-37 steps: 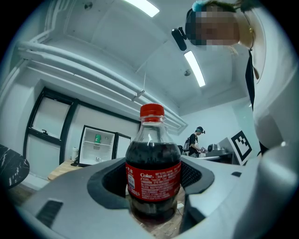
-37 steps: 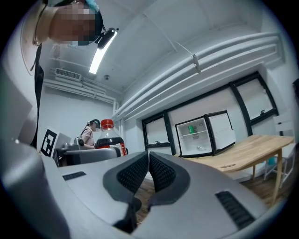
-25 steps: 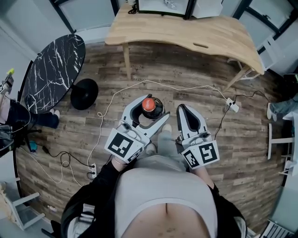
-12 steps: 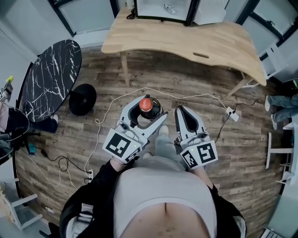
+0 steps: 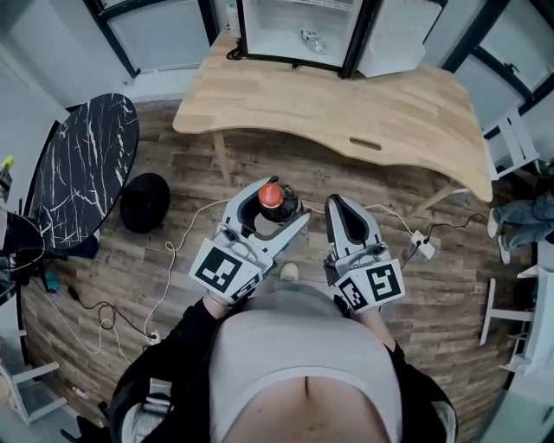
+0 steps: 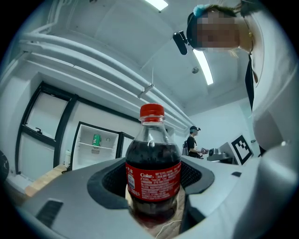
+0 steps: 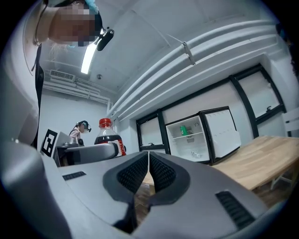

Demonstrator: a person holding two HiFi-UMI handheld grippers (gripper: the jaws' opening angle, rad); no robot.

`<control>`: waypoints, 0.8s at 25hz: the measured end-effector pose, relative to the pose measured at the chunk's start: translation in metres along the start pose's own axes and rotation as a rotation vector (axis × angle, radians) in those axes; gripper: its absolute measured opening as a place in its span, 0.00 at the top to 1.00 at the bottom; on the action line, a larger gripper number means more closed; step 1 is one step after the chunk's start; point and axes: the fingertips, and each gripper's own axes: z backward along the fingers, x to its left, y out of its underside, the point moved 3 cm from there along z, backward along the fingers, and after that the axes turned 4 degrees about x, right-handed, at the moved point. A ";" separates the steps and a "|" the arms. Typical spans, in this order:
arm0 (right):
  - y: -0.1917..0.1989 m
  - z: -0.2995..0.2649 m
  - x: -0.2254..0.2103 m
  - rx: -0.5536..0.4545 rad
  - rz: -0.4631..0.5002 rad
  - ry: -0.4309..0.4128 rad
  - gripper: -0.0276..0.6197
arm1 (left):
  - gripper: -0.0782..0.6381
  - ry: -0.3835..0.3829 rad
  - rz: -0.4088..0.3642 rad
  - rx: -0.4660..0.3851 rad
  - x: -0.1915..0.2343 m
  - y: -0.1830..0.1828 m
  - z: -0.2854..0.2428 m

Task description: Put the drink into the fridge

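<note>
Left gripper (image 5: pixel 277 204) jaws pinch the bottle (image 5: pixel 272 195), right gripper (image 5: pixel 338 208) jaws are pressed together empty; the open fridge (image 5: pixel 299 33) beyond the table (image 5: pixel 346 104) has drawn nearer, so the approach is progressing.

Cola bottle (image 5: pixel 271 197), red cap, standing upright, being clamped in left gripper (image 5: pixel 275 206) jaws; fridge (image 5: pixel 279 24) standing open ahead.

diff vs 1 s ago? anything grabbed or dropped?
The person walked forward: the wooden table and the open fridge have slid down the head view, and more of the fridge's inside shows. Nothing was taken or let go. The left gripper stays shut on the upright cola bottle; the right gripper stays shut and empty beside it.
</note>
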 end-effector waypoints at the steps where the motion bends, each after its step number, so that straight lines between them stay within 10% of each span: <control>1: 0.000 -0.006 -0.008 0.003 -0.004 -0.009 0.91 | 0.46 -0.009 -0.001 -0.002 0.004 0.000 -0.008; 20: 0.007 -0.072 -0.056 0.046 -0.027 -0.079 0.91 | 0.46 -0.063 0.024 0.022 0.058 0.007 -0.065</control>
